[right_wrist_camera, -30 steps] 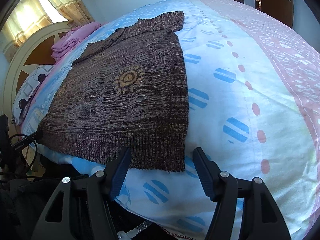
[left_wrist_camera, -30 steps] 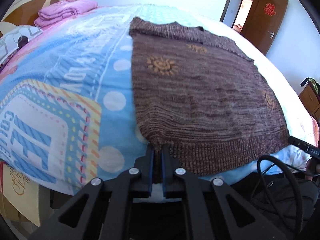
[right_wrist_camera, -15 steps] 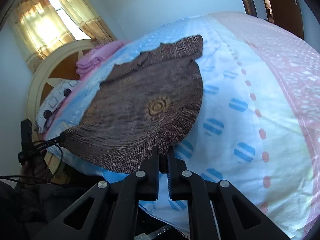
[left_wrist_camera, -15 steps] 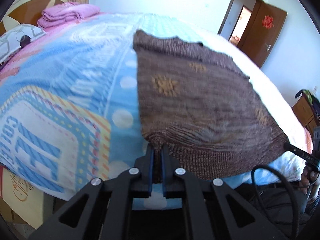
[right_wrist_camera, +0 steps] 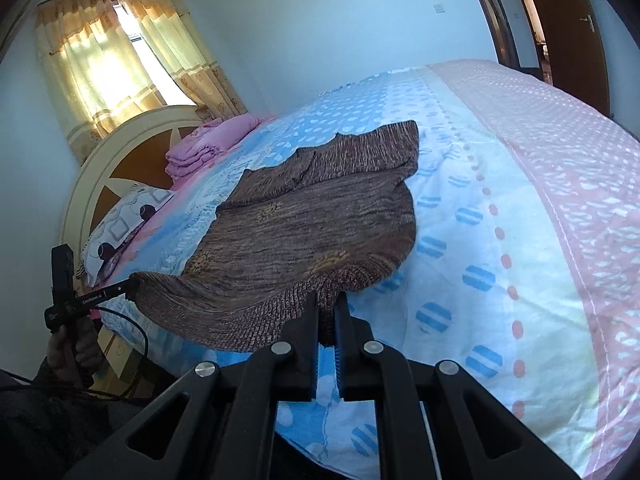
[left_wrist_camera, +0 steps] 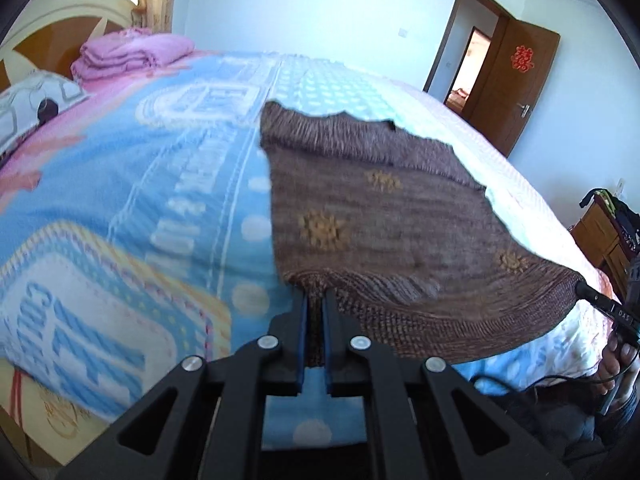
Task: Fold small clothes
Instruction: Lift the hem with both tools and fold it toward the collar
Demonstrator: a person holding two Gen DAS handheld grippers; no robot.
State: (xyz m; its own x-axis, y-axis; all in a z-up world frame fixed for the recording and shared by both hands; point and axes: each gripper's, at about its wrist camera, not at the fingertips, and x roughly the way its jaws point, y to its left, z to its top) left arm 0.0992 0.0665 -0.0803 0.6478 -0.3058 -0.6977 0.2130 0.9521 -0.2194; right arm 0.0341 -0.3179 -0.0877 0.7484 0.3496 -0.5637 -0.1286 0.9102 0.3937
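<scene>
A brown knitted sweater (left_wrist_camera: 384,224) with orange sun motifs lies on the bed, its ribbed hem lifted off the blanket. My left gripper (left_wrist_camera: 314,300) is shut on the hem's left corner. My right gripper (right_wrist_camera: 327,300) is shut on the hem's right corner of the sweater (right_wrist_camera: 312,232). The hem sags between the two grips. The collar end still rests flat on the bed. In the left wrist view the right gripper (left_wrist_camera: 580,288) shows at the far right edge, pinching the cloth; in the right wrist view the left gripper (right_wrist_camera: 130,286) shows at the far left.
The bed (left_wrist_camera: 120,208) carries a blue patterned blanket, pink on its far side (right_wrist_camera: 560,160). Folded pink bedding (left_wrist_camera: 132,52) and a pillow (left_wrist_camera: 32,100) sit by the headboard (right_wrist_camera: 120,152). A brown door (left_wrist_camera: 516,80) stands open; a wooden cabinet (left_wrist_camera: 600,236) is at the right.
The right gripper went from open around the hem corner to shut on it. Both grippers have risen, lifting the hem off the bed, and the cameras tilted up.
</scene>
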